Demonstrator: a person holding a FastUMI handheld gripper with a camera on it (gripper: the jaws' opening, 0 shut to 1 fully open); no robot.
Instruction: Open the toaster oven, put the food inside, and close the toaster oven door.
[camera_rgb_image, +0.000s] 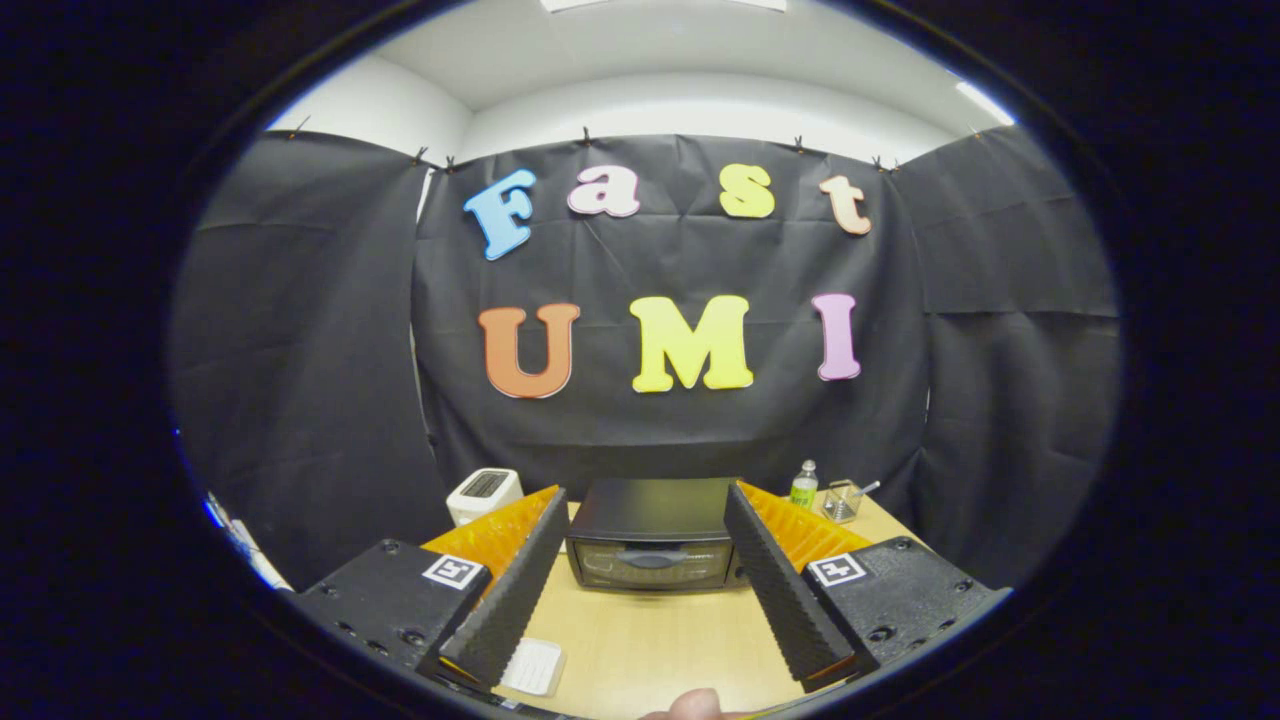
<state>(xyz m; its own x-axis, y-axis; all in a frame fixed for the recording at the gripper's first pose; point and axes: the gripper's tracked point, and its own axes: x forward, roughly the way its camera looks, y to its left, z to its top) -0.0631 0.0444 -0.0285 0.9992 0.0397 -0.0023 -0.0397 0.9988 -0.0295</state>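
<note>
- Toaster oven (652, 535) stands on the wooden table (660, 640), its door shut, straight ahead of the claw and framed by the gap between the two fingers.
- The gripper (645, 535) is spread wide and holds nothing; its ribbed black fingers (520, 585) reach forward on either side of the oven, apart from it.
- A small white flat object (535, 665) lies on the table just inside the left finger.
- Something pinkish and rounded (697, 705) shows at the near table edge; I cannot tell what it is.
- A white toaster (483, 494) sits beyond the left finger.
- A small green-labelled bottle (803, 485) and a clear container (842, 500) stand beyond the right finger, near the black cloth wall (300, 400).
</note>
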